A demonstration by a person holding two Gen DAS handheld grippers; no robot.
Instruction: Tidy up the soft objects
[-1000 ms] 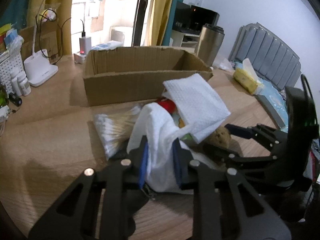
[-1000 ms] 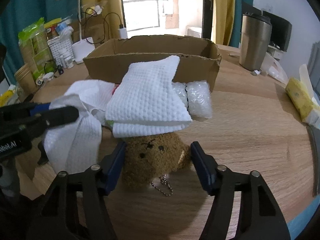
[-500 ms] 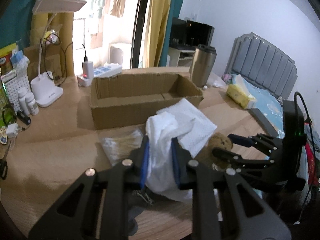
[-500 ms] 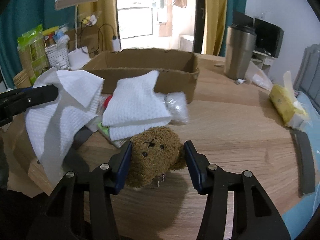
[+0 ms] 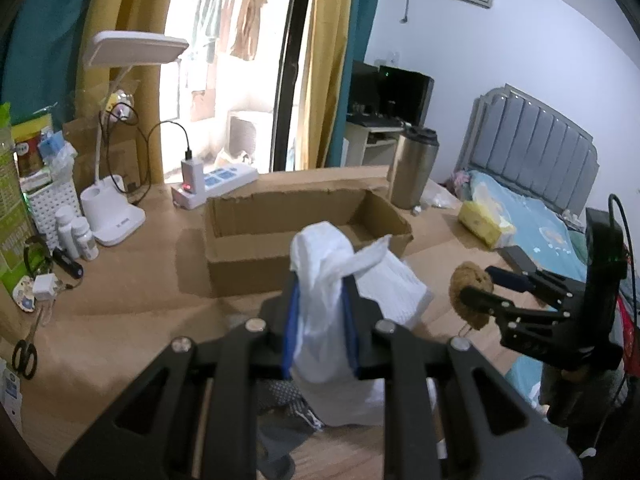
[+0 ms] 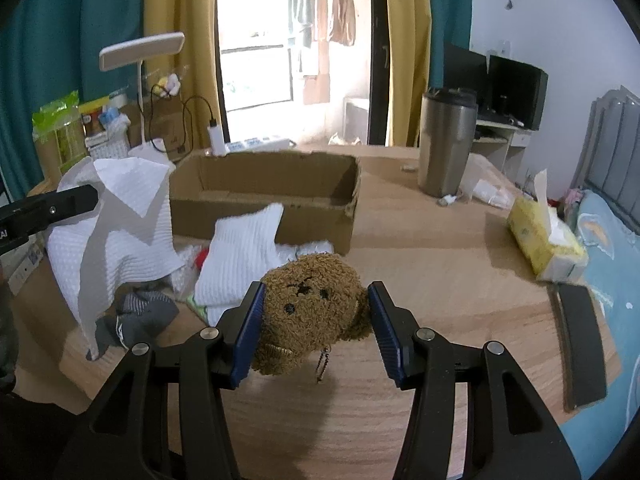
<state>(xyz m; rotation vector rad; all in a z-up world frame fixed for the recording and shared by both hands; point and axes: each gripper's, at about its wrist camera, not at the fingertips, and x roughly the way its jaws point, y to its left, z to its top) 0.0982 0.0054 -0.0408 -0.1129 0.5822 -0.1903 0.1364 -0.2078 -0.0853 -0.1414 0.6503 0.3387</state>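
left gripper (image 5: 320, 322) is pinched tight on a white waffle-textured cloth (image 5: 324, 320), cloth bunched between the blue pads with a long tail hanging below. right gripper (image 6: 314, 326) is clamped on the head of a small brown plush bear (image 6: 312, 300), pads on both sides, keychain dangling under it. both loads look clear of the wooden table (image 6: 440, 280).

target is presumably the open brown cardboard box (image 6: 276, 216) toward the table's far edge, apparently empty.

how i'd do the drop:
- carry high enough that the cloth tail clears the near box wall, else it snags and drapes over the rim.
- go one at a time, or bear to the right end and cloth to the left, so the grippers don't collide.
- release only once each load is over the box floor, low.
- don't drag the tail through the leftover pile: folded white towel (image 6: 240, 256) and grey striped fabric (image 6: 140, 312) at the table's near left.
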